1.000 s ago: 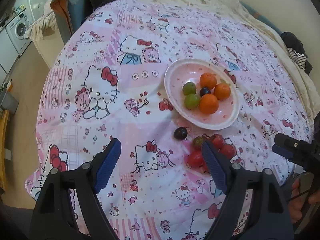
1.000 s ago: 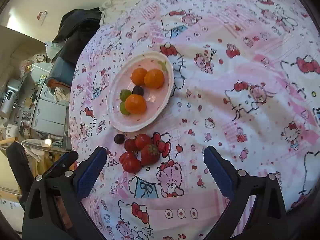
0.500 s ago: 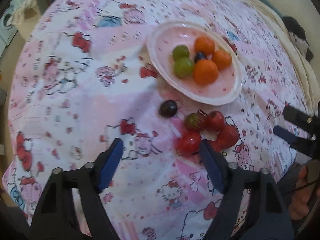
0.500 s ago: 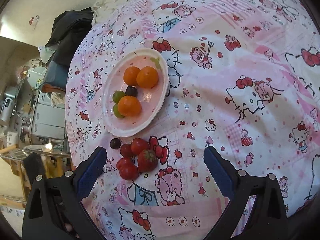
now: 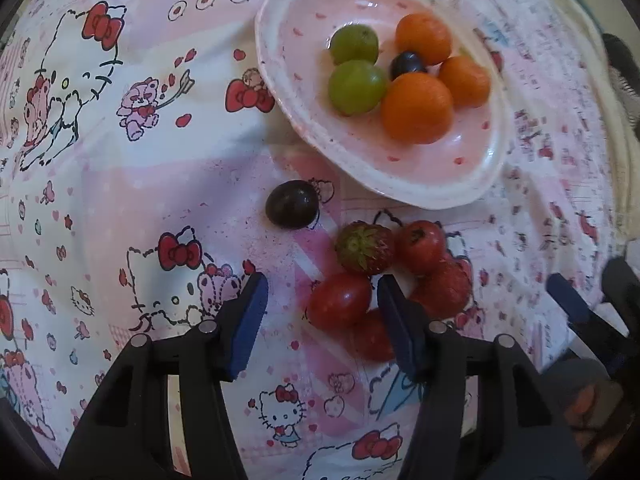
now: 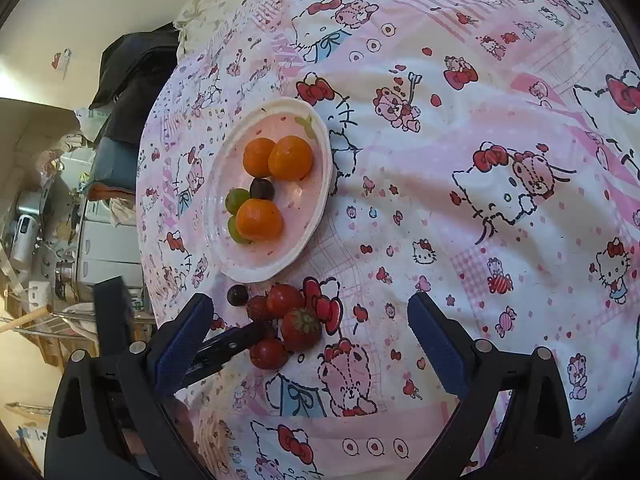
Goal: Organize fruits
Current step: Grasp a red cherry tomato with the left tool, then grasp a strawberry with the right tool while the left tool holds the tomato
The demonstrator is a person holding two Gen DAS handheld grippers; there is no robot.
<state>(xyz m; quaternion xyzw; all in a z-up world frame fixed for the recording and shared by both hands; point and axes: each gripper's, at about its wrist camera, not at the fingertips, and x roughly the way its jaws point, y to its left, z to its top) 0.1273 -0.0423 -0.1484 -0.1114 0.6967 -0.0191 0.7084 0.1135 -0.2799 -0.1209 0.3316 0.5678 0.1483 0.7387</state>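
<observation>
Two pairs of tongs work over a bed spread with a pink-and-white cartoon-cat sheet (image 5: 120,184). The left tongs (image 5: 322,300) point steeply down at the cluster of red fruit; their jaws have just been closing and now stand about half spread, with an oval cherry tomato (image 5: 340,300) between the blue pads. The right pad sits right at the tomato's edge, while the left pad is still clear of it with sheet showing in the gap, so nothing is pinched. The right tongs (image 6: 308,328) hang spread wide and empty above the sheet, near the same cluster, with one left finger showing dark between their pads in the right wrist view.

The red cluster lies just beside the near rim of the plate (image 5: 472,196): a strawberry (image 5: 364,248) with its green cap up, a round tomato (image 5: 420,246) touching it, and more red fruit packed behind the left tongs' right finger. A dark grape (image 5: 292,204) lies alone on the sheet, a little apart from the cluster and close to the plate. The sheet to the left of the grape is bare, soft and faintly creased.

The plate is glossy, pale pink and oval with a raised white rim. It holds three matte oranges (image 5: 416,108), two smooth green grapes (image 5: 358,86) and one dark grape (image 5: 408,64), all bunched together.
</observation>
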